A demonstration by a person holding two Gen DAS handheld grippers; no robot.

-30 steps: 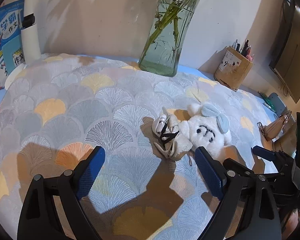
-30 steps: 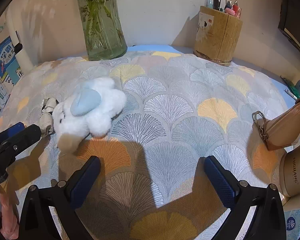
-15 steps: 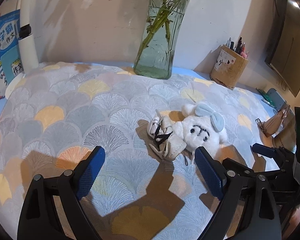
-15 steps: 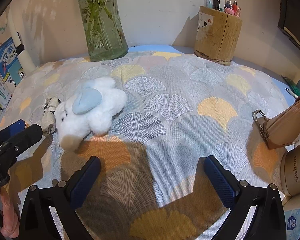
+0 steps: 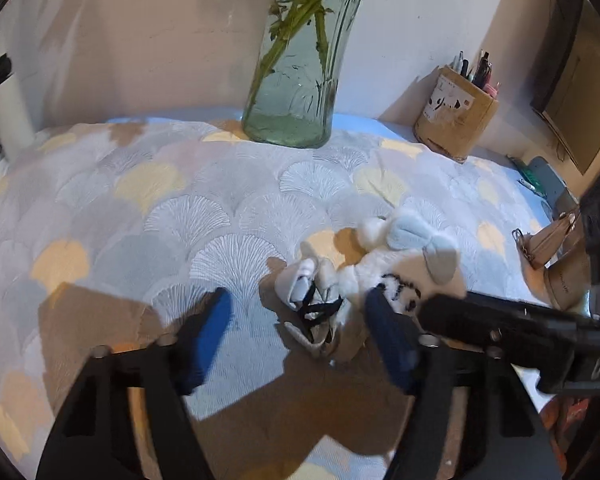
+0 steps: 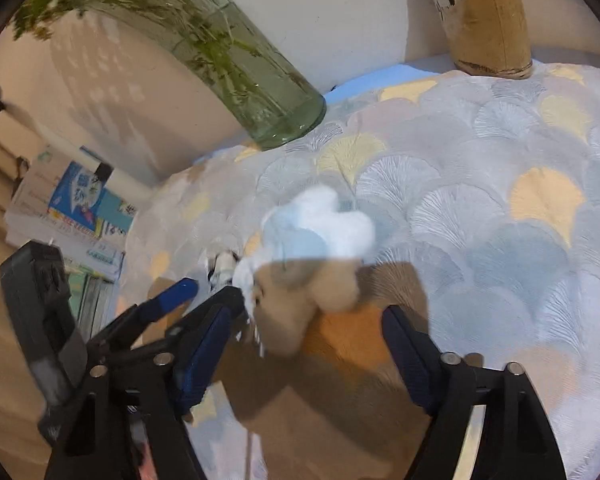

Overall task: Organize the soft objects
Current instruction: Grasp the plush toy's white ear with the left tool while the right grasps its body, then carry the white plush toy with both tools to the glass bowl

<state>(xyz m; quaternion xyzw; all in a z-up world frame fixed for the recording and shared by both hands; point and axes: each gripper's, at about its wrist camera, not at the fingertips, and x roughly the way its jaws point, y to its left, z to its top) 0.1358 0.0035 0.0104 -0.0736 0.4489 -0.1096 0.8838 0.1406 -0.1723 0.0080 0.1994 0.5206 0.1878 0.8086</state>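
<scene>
A white plush bunny with a pale blue bow lies on the patterned cloth; it also shows in the right wrist view. A small cream item with black straps lies against its left side, and a bit of it shows in the right wrist view. My left gripper is open, its fingers on either side of the strapped item. My right gripper is open, its fingers either side of the bunny's near end. Each gripper shows in the other's view.
A tall glass vase with green stems stands at the back by the wall. A cardboard pen holder stands back right. Tan handbags sit at the right edge. Books are stacked beyond the left edge.
Both grippers have moved in toward the two soft objects. The right gripper swung left and closer to the bunny and now reaches across the left wrist view. The objects have not moved.
</scene>
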